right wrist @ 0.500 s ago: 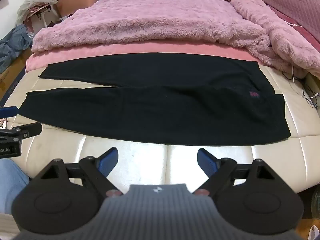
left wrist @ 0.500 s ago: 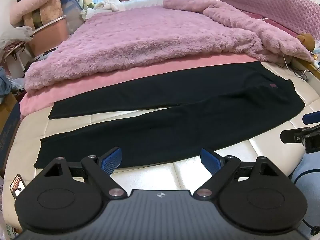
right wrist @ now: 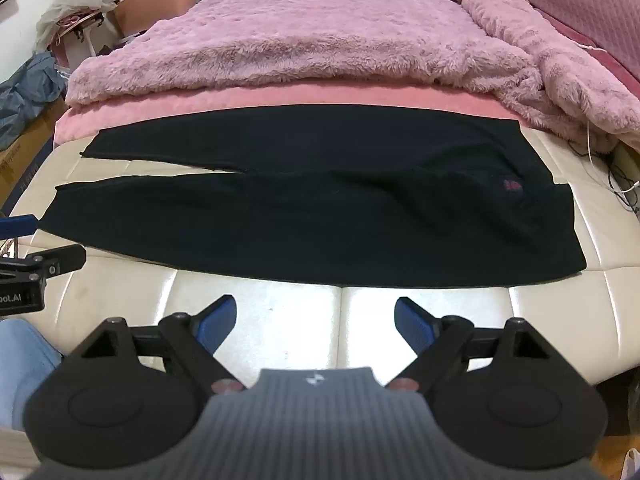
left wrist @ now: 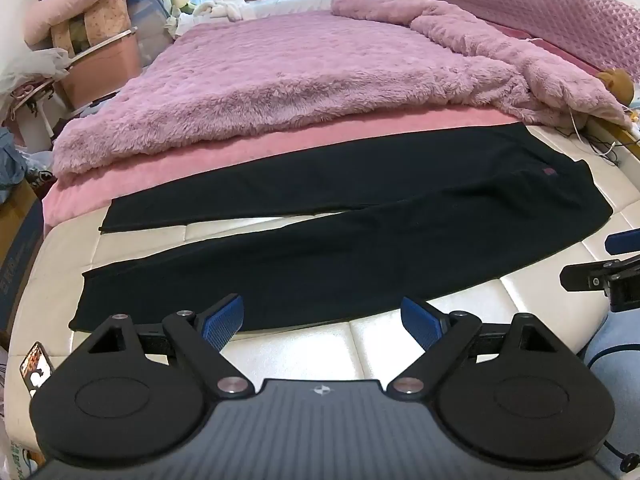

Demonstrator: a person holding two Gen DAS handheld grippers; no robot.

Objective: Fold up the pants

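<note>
Nothing's folded yet: the pants (left wrist: 360, 248) lie flat across the bed (left wrist: 304, 344), legs apart. Both the left gripper (left wrist: 322, 318) and right gripper (right wrist: 316, 318) hover empty, fingers spread wide. Next is probably grabbing the near leg's edge to lay it over the far one.

Bed (right wrist: 280, 320), cream quilted top; black pants (right wrist: 320, 216) flat across it, pink blankets (right wrist: 304, 40) behind.
</note>
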